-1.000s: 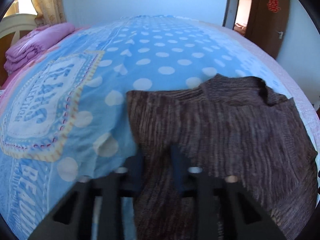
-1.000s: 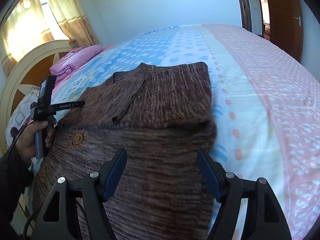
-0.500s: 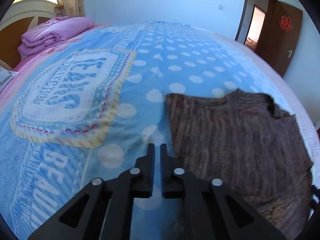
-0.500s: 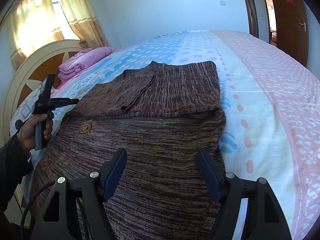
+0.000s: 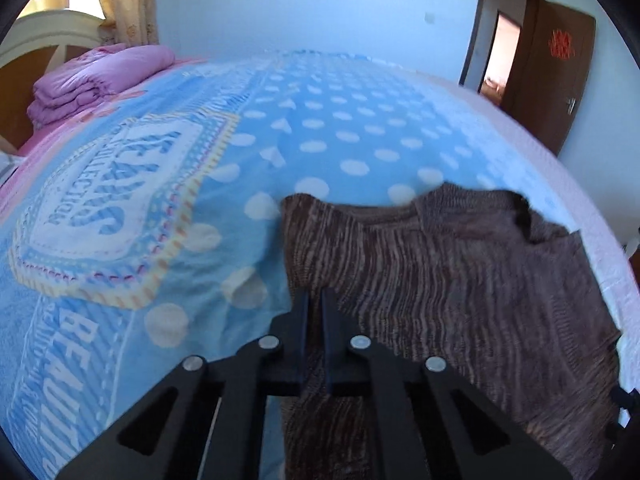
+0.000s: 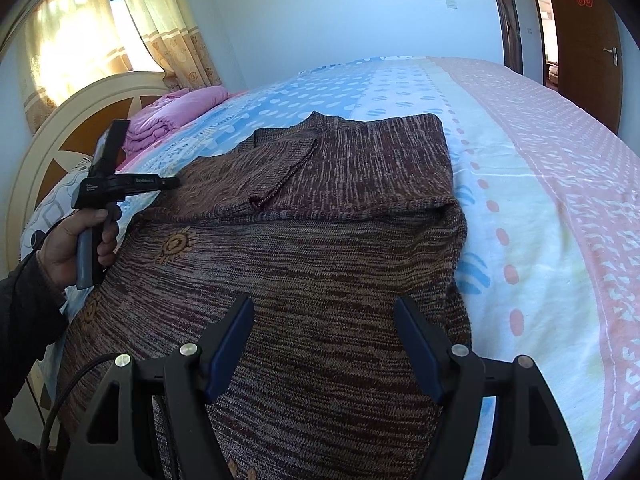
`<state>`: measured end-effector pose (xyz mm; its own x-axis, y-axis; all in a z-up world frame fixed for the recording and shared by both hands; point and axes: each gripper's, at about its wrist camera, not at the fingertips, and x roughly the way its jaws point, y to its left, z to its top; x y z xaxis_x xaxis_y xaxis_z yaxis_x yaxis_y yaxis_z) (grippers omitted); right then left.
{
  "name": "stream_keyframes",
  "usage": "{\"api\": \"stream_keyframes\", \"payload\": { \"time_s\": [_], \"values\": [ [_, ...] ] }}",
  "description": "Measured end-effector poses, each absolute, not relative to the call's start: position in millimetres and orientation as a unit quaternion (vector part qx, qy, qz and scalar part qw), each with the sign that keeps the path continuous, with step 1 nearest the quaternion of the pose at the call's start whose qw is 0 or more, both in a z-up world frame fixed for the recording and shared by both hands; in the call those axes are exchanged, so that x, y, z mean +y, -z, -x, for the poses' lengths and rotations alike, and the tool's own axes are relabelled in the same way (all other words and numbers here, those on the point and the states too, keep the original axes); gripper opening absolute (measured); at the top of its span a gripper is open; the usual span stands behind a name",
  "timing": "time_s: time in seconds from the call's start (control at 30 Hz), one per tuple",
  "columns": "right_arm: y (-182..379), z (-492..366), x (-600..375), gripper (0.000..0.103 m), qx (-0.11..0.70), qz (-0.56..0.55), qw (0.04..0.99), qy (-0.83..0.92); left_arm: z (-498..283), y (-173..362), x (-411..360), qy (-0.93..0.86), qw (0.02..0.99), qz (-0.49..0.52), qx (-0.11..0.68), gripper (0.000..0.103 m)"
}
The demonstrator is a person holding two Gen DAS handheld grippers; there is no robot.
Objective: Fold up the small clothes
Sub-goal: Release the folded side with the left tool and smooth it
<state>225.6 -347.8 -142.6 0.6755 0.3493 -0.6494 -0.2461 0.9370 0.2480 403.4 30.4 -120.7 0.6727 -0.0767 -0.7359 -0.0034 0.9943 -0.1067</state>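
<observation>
A brown knitted sweater (image 6: 320, 248) lies flat on the bed, its sleeves folded in across the chest (image 6: 288, 160). In the left wrist view the sweater (image 5: 440, 280) fills the lower right. My left gripper (image 5: 314, 296) is at the sweater's left edge, its jaws closing with the brown fabric pinched between them. From the right wrist view, a hand (image 6: 68, 244) holds that left gripper (image 6: 170, 183) at the sweater's side. My right gripper (image 6: 324, 304) hovers open over the sweater's lower part with nothing between its fingers.
The bedspread (image 5: 340, 140) is blue with white dots and turns pink towards the right (image 6: 560, 200). A folded pink quilt (image 6: 176, 114) lies by the headboard (image 6: 80, 120). A brown door (image 6: 584, 40) stands open in the far wall.
Half a second ago my left gripper stood over the bare bedspread just left of the sweater. It has since moved onto the sweater's edge and closed on the fabric. The right gripper stayed put.
</observation>
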Motion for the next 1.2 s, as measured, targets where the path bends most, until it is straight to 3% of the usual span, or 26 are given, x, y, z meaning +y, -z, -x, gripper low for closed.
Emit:
{"api": "stream_keyframes", "payload": {
  "time_s": [0.17, 0.23, 0.27, 0.3, 0.37, 0.43, 0.5, 0.57, 0.7, 0.83, 1.2],
  "values": [
    [144, -226, -345, 0.073, 0.369, -0.064, 0.913, -0.162, -396, 136, 40, 0.013, 0.909, 0.049, 0.414, 0.009],
    [145, -226, -346, 0.073, 0.368, -0.064, 0.913, -0.162, -398, 136, 42, 0.005, 0.907, 0.049, 0.418, 0.017],
    [146, -226, -346, 0.073, 0.369, -0.063, 0.913, -0.162, -399, 136, 40, -0.004, 0.906, 0.043, 0.421, 0.028],
    [146, -226, -346, 0.073, 0.369, -0.063, 0.913, -0.161, -399, 136, 38, -0.017, 0.905, 0.032, 0.424, 0.05],
    [145, -226, -345, 0.073, 0.368, -0.062, 0.914, -0.161, -392, 130, 33, -0.036, 0.909, 0.006, 0.414, 0.068],
    [146, -226, -345, 0.073, 0.368, -0.06, 0.914, -0.161, -379, 124, 26, -0.038, 0.915, -0.019, 0.4, 0.074],
    [146, -226, -344, 0.074, 0.368, -0.059, 0.914, -0.162, -370, 125, 17, -0.051, 0.917, -0.063, 0.391, 0.088],
    [147, -227, -342, 0.077, 0.37, -0.055, 0.913, -0.162, -370, 139, 5, -0.06, 0.905, -0.115, 0.406, 0.095],
    [148, -229, -332, 0.084, 0.376, -0.028, 0.912, -0.163, -385, 143, 2, -0.095, 0.893, -0.139, 0.417, 0.103],
    [148, -228, -336, 0.084, 0.373, -0.039, 0.912, -0.167, -385, 140, 22, -0.094, 0.886, -0.071, 0.448, 0.103],
    [149, -229, -339, 0.084, 0.375, -0.053, 0.909, -0.173, -328, 144, 24, -0.066, 0.89, -0.059, 0.447, 0.103]
  ]
}}
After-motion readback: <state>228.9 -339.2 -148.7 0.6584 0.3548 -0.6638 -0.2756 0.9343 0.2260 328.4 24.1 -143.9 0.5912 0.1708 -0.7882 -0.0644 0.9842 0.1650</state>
